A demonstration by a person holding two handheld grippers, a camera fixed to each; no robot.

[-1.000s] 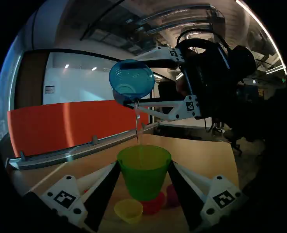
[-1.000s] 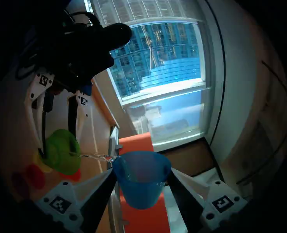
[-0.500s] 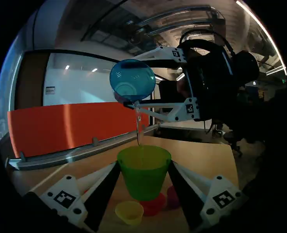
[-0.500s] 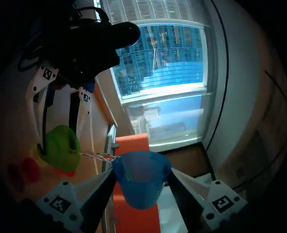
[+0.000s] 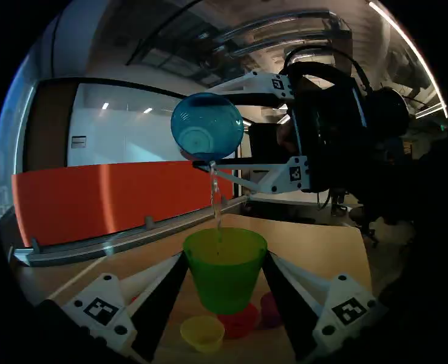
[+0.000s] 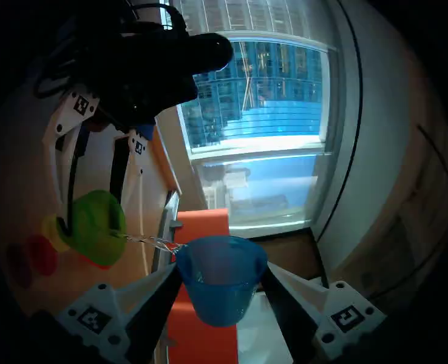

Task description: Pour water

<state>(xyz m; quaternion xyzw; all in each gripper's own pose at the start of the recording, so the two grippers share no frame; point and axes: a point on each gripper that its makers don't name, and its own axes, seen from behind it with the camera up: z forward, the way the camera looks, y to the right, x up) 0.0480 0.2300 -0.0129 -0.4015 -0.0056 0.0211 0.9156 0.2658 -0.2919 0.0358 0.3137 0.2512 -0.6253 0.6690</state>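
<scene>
Lower centre, left hand-held gripper [image 5: 225, 258] clamps green cup [image 5: 225, 276]; right hand-held gripper [image 6: 221, 272] holds tilted blue cup [image 5: 207, 126] above — water [image 5: 214, 197] streams down.

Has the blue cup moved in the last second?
Yes, only by tipping: in the left gripper view the blue cup has tipped its mouth further toward the green cup, while keeping its place above the orange panel.
</scene>
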